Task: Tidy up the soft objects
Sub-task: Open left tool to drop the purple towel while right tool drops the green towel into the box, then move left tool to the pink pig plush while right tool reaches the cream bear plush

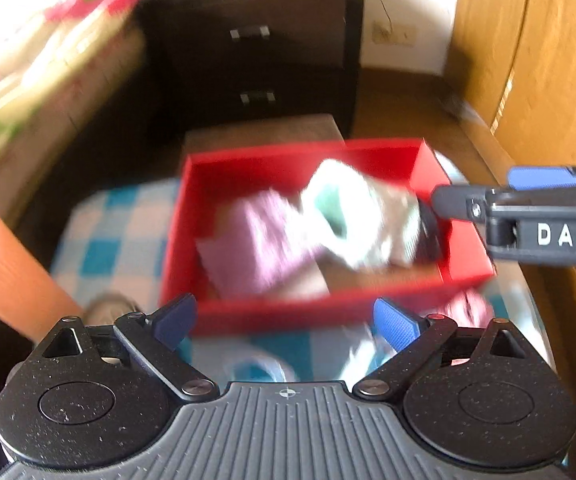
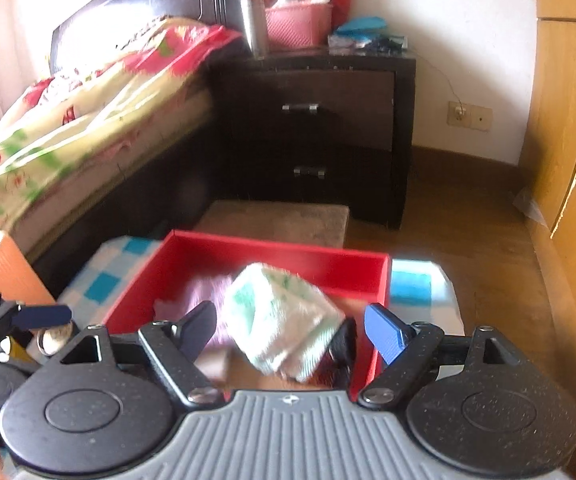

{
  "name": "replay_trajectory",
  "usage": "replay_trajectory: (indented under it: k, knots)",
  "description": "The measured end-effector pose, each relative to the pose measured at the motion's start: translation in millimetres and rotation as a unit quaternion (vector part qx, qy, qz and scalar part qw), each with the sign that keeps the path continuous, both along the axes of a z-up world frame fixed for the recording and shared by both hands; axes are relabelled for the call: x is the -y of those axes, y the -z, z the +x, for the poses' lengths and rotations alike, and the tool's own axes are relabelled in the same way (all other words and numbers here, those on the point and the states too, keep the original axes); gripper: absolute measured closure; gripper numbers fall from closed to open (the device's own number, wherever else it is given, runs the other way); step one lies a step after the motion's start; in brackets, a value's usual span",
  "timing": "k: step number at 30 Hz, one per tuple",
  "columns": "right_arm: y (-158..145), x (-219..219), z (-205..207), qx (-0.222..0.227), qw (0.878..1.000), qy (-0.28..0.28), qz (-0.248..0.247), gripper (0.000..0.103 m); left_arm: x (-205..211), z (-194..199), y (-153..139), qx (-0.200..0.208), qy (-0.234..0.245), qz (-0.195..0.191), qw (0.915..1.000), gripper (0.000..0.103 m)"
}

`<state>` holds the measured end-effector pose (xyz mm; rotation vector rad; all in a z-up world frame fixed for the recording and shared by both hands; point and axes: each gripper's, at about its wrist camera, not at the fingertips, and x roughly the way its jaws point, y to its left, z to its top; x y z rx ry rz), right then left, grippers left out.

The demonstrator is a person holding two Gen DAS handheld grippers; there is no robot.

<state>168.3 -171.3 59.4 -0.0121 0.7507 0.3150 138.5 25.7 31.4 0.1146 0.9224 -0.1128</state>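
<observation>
— Right gripper (image 2: 289, 334) hangs just over the near wall of the red box (image 2: 284, 246), jaws spread wide with nothing pinched. Why there?

— My guess: the white-and-green cloth (image 2: 284, 320) between its fingers lies in the box, atop a pink cloth (image 2: 208, 292), so the box is the collecting place.

— And the left gripper (image 1: 286, 318)?

— Also spread and empty, low before the box front. More soft pieces seem to lie on the blue-checked mat (image 1: 108, 240) near it, though blur hides what they are.
</observation>
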Motion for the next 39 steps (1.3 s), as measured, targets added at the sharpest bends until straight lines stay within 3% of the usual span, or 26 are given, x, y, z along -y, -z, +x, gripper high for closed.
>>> replay_trajectory:
  k: [6,10,14,18,22,27,32,39]
  knots:
    - [19.3,7.8,-18.0,-0.034,0.999,-0.01,-0.008,0.042,-11.0,-26.2,4.7,-0.014,-0.001,0.004,0.9999,0.011]
    - [31.2,1.5,-34.1,-0.059,0.998,-0.027,-0.007,0.042,-19.6,-28.3,3.3,-0.014,-0.028,-0.005,0.9995,0.013]
    - [28.2,-3.0,-50.9,-0.038,0.999,-0.037,-0.009,0.042,-21.3,-14.4,-5.9,0.005,-0.049,-0.033,0.9982,0.013]
    - [17.1,7.3,-45.9,0.002,1.0,-0.011,-0.005,0.042,-6.7,9.4,-18.5,0.023,-0.05,-0.074,0.9957,0.013]
    - [10.6,35.3,-30.7,0.036,0.999,0.036,-0.01,0.042,21.6,32.0,-34.8,0.05,-0.031,-0.061,0.9964,0.013]
    - [-8.7,78.4,-16.1,0.044,0.996,0.074,0.014,0.042,47.7,35.6,-44.8,0.06,0.005,-0.036,0.9976,0.013]
    - [-14.6,95.6,-25.5,0.028,0.997,0.071,0.021,0.042,47.5,7.6,-42.0,0.048,0.018,0.003,0.9987,0.013]
    - [-35.4,100.3,-53.8,0.031,0.995,0.046,0.084,0.042,10.8,-45.7,-75.0,0.075,0.003,-0.014,0.9971,0.013]
